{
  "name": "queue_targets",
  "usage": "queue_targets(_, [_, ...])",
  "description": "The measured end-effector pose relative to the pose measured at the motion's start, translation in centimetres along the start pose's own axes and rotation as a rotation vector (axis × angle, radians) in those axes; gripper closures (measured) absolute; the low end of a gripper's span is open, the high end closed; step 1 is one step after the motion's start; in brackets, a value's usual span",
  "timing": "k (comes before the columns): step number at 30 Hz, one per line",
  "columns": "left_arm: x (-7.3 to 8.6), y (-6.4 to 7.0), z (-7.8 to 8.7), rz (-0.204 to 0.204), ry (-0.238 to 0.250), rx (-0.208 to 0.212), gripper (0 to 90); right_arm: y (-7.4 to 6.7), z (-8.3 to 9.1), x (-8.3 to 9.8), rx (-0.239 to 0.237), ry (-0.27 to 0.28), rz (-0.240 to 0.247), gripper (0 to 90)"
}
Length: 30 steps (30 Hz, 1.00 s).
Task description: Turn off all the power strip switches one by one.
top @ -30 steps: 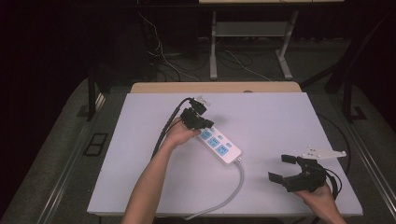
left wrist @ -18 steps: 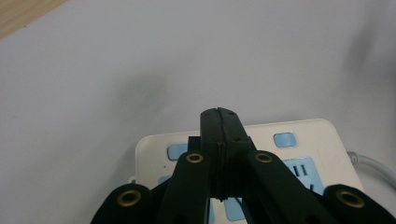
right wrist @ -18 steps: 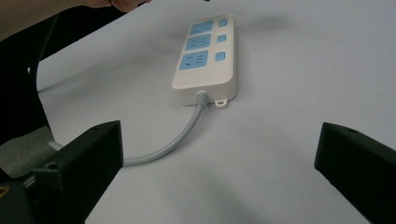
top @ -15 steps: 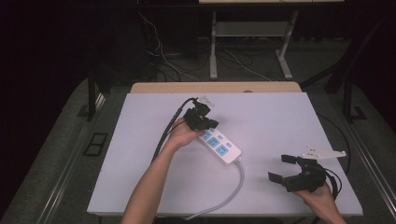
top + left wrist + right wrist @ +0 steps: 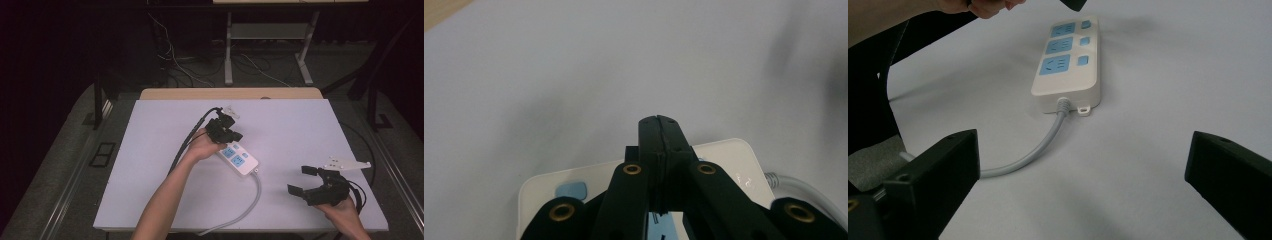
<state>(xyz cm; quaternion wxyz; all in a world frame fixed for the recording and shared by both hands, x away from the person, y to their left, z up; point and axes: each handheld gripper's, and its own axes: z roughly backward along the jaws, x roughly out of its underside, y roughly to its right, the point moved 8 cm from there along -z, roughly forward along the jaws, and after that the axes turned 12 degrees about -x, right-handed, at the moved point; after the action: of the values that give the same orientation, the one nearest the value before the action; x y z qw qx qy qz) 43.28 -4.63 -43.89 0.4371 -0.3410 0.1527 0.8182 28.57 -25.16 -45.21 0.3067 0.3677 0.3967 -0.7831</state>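
We keep our left gripper (image 5: 231,131) pinched shut on nothing, hovering over the far end of the white power strip (image 5: 237,157) near the table's (image 5: 310,125) centre, likely to press a switch. Our right gripper (image 5: 306,181), at four o'clock, waits wide apart.

No text, label or number can be read on the power strip (image 5: 1066,61) or anywhere else.

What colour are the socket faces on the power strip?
Light blue, on a white power strip; clearest in the right gripper view.
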Motion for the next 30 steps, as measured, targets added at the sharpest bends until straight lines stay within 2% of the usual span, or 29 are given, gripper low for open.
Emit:
queue_targets(6, [0.2, 0.5, -0.5, -0.018, -0.017, 0.0, 89.3, 0.0, 0.0, 0.0, 0.0, 0.0, -0.001, 1.0])
queue_targets(8, [0.5, 0.4, -0.7, -0.037, -0.039, -0.007, 89.3, 0.0, 0.0, 0.0, 0.0, -0.002, 0.0, 1.0])
queue_targets(16, [1.8, 0.3, -1.6, -0.054, -0.092, -0.01, 89.2, 0.0, -0.1, 0.1, -0.001, -0.006, 0.004, 1.0])
queue_targets(18, [1.9, 0.4, -1.9, -0.044, -0.097, -0.007, 89.3, 0.0, -0.1, 0.1, -0.003, -0.009, 0.004, 1.0])
queue_targets(25, [2.2, 0.4, -2.5, -0.05, -0.114, -0.016, 89.3, 0.1, 0.0, 0.0, 0.002, -0.004, 0.003, 1.0])
queue_targets(30, [2.1, 0.0, -2.8, -0.038, -0.097, -0.017, 89.2, 0.1, 0.1, 0.0, 0.001, -0.005, 0.005, 1.0])
